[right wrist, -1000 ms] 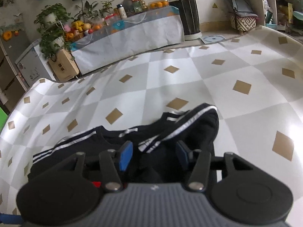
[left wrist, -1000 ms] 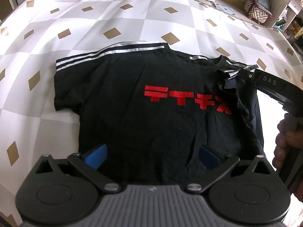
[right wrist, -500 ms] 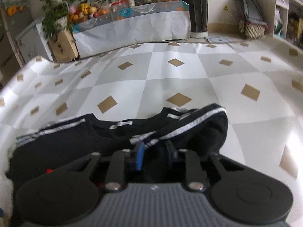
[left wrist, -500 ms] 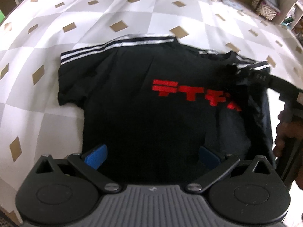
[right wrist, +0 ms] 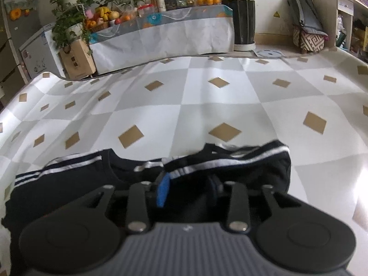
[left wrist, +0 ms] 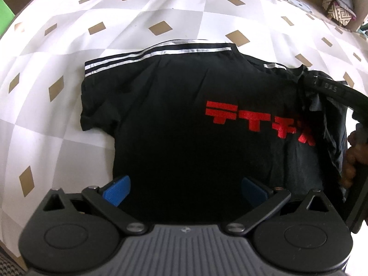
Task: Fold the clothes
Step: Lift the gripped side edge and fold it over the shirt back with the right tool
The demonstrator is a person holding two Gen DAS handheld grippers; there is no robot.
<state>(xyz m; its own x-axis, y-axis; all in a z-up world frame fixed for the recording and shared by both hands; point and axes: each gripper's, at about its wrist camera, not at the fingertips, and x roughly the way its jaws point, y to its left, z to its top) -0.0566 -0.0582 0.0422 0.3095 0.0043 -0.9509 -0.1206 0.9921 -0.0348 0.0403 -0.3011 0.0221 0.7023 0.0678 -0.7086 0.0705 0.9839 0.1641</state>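
Two grippers are in my feeds, both over one black T-shirt [left wrist: 184, 119] that lies flat, print side up, on the checkered sheet [left wrist: 69, 34]. From the left wrist camera I see the left gripper [left wrist: 185, 189] pointing steeply down at the lower part of the shirt, its blue pads [left wrist: 117, 188] spread wide with only flat fabric between them and nothing pinched; I read it as released. The red lettering [left wrist: 257, 123] runs across the chest, and the silver-striped sleeve [left wrist: 156, 54] on the picture's left lies spread out on the sheet. At the right edge of that view the right gripper [left wrist: 326, 87] reaches over the other shoulder, with the person's hand [left wrist: 355, 158] behind it, and the cloth there is bunched and lifted. From the right wrist camera I see that the right jaws have just been opening from a tighter position, and the folded-over striped sleeve [right wrist: 230, 163] sits between the blue pad [right wrist: 163, 189] and its partly hidden partner. I cannot tell whether the pads press on that sleeve. A draped table [right wrist: 161, 39] stands beyond the sheet.
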